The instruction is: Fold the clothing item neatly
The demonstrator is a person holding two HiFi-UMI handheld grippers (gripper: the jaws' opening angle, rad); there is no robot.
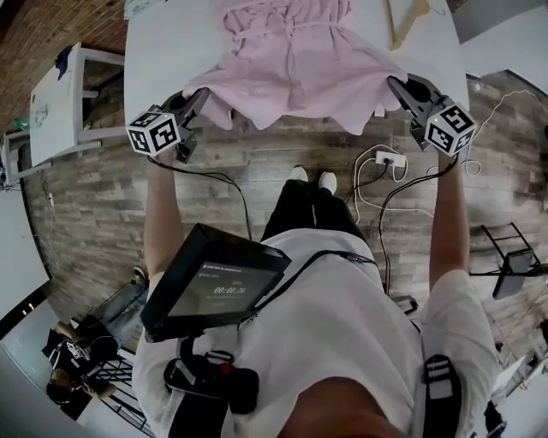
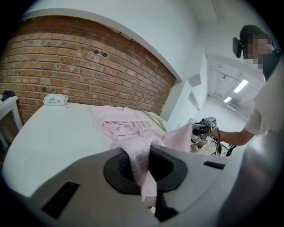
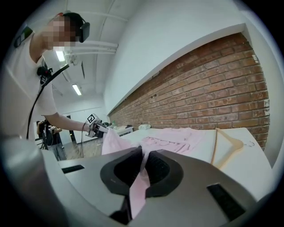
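A pale pink dress [image 1: 291, 60] lies lengthwise on the white table [image 1: 163, 51], its hem lifted off the near edge. My left gripper [image 1: 199, 96] is shut on the hem's left corner, and pink cloth [image 2: 141, 164] runs down between its jaws. My right gripper [image 1: 396, 85] is shut on the hem's right corner, with a strip of the dress [image 3: 138, 175] pinched between its jaws. The hem hangs stretched between the two grippers above the floor. The upper part of the dress [image 3: 171, 138] still rests flat on the table [image 3: 248, 164].
A wooden hanger [image 1: 409, 19] lies on the table to the right of the dress; the hanger [image 3: 226, 144] also shows in the right gripper view. A white pack [image 2: 55, 100] sits at the table's far end by the brick wall. A small white table [image 1: 60, 103] stands at the left. Cables [image 1: 385, 171] lie on the floor.
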